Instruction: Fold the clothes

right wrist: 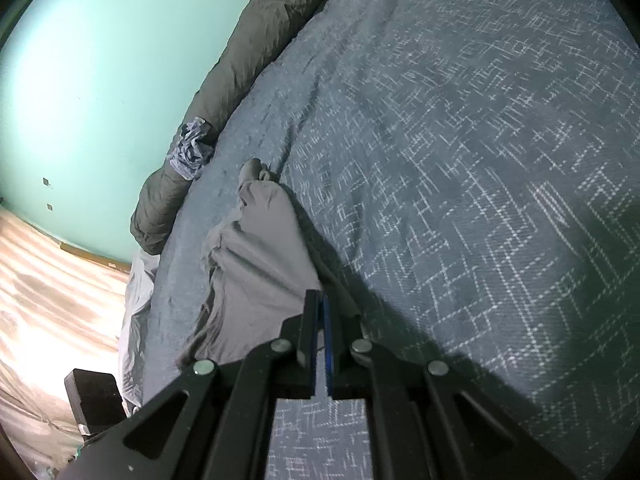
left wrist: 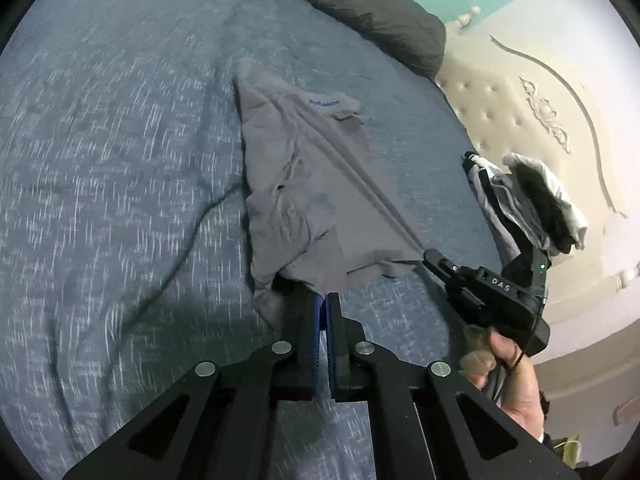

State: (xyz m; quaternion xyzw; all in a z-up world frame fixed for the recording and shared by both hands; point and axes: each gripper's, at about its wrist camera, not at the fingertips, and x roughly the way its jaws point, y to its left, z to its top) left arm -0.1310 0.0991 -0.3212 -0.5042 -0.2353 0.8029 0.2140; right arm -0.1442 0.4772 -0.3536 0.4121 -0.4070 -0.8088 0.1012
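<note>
Gripping the near hem of the grey shirt [left wrist: 312, 184] with the left gripper [left wrist: 325, 300]: fingers pinched together on the fabric edge, no gap visible between the blue pads. Shirt lies mid-bed on the blue patterned bedspread [left wrist: 120, 160], collar end toward the far edge by the dark rolled duvet [left wrist: 360, 4], and the cloth fans out from that far end down to the two pinched corners.

Right gripper [left wrist: 434, 260], seen from the left wrist view, has the other near corner; a taut crease runs from the collar area straight to its tip, so that side is under tension. Right wrist view agrees: fingers [right wrist: 310, 320] shut on grey fabric, shirt bunched ahead of them toward the bed's edge near the floor.

Both near corners held, probably so the hem can be lifted and carried as one straight edge for a fold toward the collar.

Small pile of other clothes [left wrist: 532, 204] sits at the headboard-side edge, beside the cream headboard [left wrist: 540, 112], clear of the working area.

Risk: left corner has slack and a rumpled fold, so it may fold unevenly.
</note>
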